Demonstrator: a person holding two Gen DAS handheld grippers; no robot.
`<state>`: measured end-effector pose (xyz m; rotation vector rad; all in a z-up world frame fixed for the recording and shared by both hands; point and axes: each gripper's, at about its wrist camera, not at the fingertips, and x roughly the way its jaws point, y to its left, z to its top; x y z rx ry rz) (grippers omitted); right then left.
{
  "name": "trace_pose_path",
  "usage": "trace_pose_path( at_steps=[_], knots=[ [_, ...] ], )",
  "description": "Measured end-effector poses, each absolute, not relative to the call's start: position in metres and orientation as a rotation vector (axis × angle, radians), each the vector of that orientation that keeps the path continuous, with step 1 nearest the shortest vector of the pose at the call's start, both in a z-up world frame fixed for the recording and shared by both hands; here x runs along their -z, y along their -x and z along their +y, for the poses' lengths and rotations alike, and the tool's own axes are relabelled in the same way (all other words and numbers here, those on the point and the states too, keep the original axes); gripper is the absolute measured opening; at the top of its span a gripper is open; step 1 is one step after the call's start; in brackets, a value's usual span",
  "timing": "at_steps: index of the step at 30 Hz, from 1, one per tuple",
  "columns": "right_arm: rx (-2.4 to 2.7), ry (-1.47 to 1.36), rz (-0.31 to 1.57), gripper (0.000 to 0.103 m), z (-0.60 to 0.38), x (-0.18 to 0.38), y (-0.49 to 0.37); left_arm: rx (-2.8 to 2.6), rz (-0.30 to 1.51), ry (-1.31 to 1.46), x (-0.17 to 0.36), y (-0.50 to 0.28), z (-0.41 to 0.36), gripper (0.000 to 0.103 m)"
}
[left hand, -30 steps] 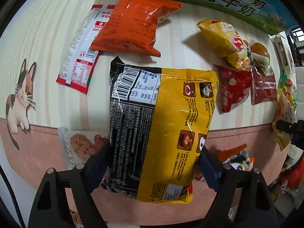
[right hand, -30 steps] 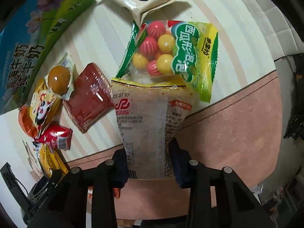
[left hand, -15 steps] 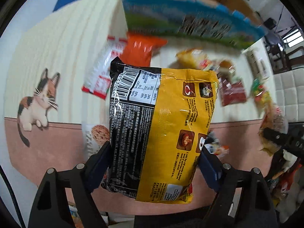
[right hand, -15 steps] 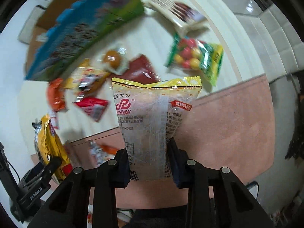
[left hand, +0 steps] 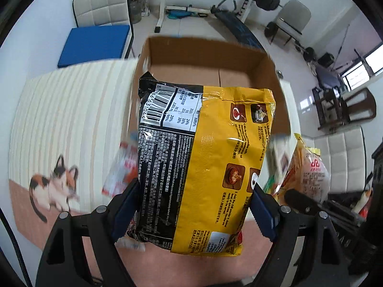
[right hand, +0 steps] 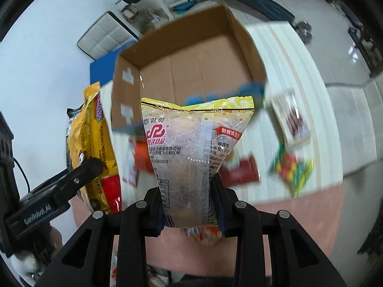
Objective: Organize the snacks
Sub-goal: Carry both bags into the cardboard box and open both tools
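Item 1, yellow-and-black noodle packet [left hand: 203,162]: I hold it in my left gripper [left hand: 194,205], jaws spread wide yet pinching its two side edges; it hangs in the air in front of the box

Item 2, clear cake packet with yellow top seam [right hand: 194,157]: in my right gripper [right hand: 190,205], jaws pressed nearly together on its lower end; also aloft, near the box's front wall

Item 3, cardboard box [left hand: 261,71]: open at the top, standing on the bench [left hand: 62,110] beyond both packets; as much of its floor as I can see is bare, so I judge nothing is stowed yet

Item 4, snacks left on the striped cloth: a red sachet [right hand: 241,172], a bag of coloured gum balls [right hand: 292,169], a pale packet of brown sticks [right hand: 290,117], others blurred

Progress: early; two packets lifted and not yet dropped in, most of the pile to follow
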<state>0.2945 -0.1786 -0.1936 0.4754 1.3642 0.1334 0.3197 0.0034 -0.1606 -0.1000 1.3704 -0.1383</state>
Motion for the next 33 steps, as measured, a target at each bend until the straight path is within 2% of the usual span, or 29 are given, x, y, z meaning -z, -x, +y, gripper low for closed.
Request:
trace_pose_path(
  at_steps=[2,7,13,21,29,31,32,33],
  knots=[
    [-0.136,-0.455,1.356,0.036,-0.181,0.192,-0.327,0.124,1.385,0.123,0.166,-0.355,-0.003,0.085],
    [-0.121,-0.398,1.364,0.036,-0.192,0.209,-0.412,0.093,1.450,0.147,0.219,-0.439,-0.022,0.085],
    [-0.120,-0.348,1.418,0.036,-0.197,0.247,-0.486,0.063,1.527,0.138,0.262,-0.504,-0.036,0.085],
    [-0.123,-0.296,1.476,0.036,-0.198,0.302,-0.543,0.059,1.604,0.123,0.303,-0.538,-0.056,0.085],
    [-0.149,-0.253,1.535,0.037,-0.187,0.339,-0.562,0.073,1.686,0.096,0.335,-0.553,-0.072,0.085],
    [-0.150,-0.232,1.549,0.056,-0.184,0.348,-0.567,0.066,1.705,0.106,0.341,-0.553,-0.071,0.085],
    [-0.152,-0.225,1.554,0.080,-0.182,0.351,-0.568,0.065,1.709,0.105,0.343,-0.553,-0.071,0.085],
    [-0.153,-0.217,1.558,0.088,-0.182,0.354,-0.569,0.060,1.710,0.102,0.346,-0.555,-0.070,0.085]
  ],
)
